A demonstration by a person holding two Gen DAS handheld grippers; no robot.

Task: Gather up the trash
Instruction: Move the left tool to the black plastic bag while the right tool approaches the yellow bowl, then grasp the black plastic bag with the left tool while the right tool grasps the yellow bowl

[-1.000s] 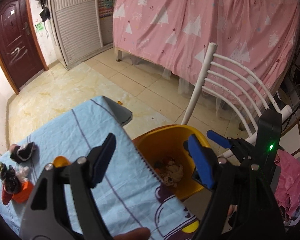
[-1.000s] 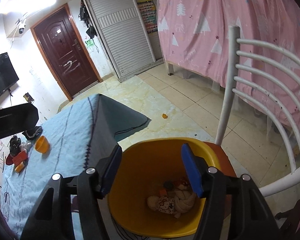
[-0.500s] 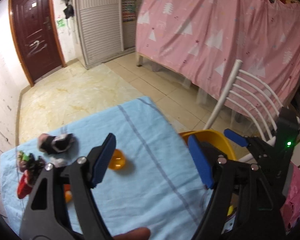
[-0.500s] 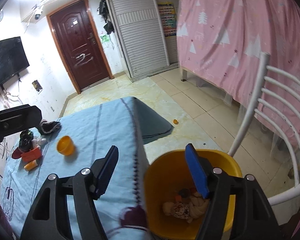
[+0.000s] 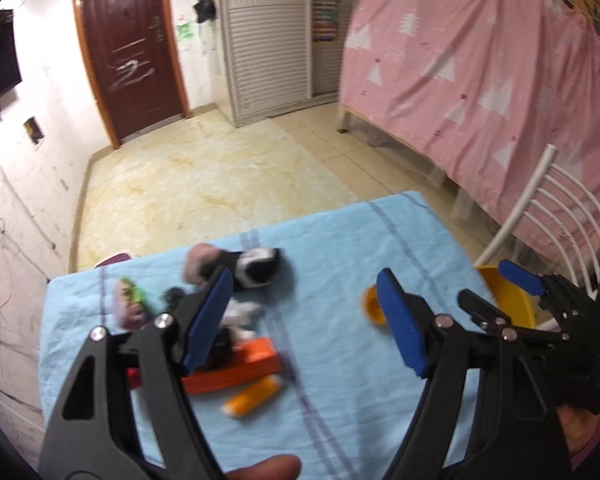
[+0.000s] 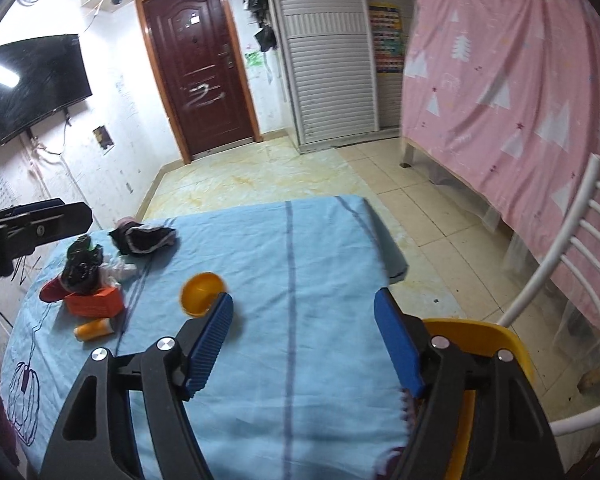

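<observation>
Both tools hang above a worktop spread with a light blue cloth. The left hand-held gripper has its blue pads spread wide apart with nothing between them; the right hand-held gripper is likewise spread wide and holds nothing. The trash lies in a loose cluster ahead and to the left of the right hand-held gripper: an orange box with a crumpled black bag on top of it, a small orange bottle lying on its side just nearer than the box, and a dark bundle of cloth with a pale edge further off toward the far edge. An orange cup lies tipped on its side just ahead of the right hand-held gripper's left pad. In the left wrist view the same box and bottle sit below and between the pads, partly blurred. A yellow bin stands off the worktop's edge, under the right hand-held gripper's right pad, beside a white chair. A pink sheet hangs beyond.
</observation>
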